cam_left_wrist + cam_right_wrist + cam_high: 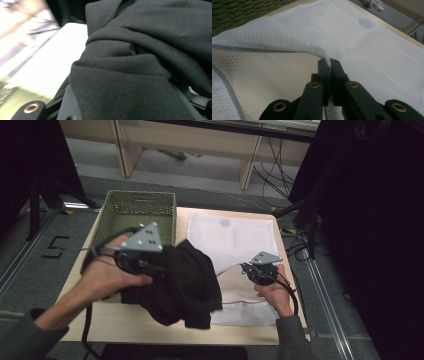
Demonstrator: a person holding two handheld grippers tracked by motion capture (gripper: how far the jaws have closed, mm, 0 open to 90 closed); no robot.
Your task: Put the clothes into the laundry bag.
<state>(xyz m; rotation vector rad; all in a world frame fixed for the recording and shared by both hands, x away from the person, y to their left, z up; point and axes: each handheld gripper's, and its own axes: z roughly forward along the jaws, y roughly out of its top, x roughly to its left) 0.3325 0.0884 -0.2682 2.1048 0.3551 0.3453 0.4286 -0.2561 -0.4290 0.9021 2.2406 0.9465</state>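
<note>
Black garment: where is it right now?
In the high view the black garment hangs bunched from the left gripper at table centre-left, just in front of the green woven basket, overlapping the white mesh laundry bag's left edge.

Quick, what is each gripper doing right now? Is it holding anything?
Left gripper: carrying the black garment; its fingers are buried in cloth, so open or shut cannot be told.
Right gripper: shut on the white mesh bag, pinching its upper layer up.

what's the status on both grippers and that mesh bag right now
Right gripper shut on white mesh bag, upper layer lifted. Left gripper carries black garment; jaws hidden. Green basket behind, nothing blocking.
</note>
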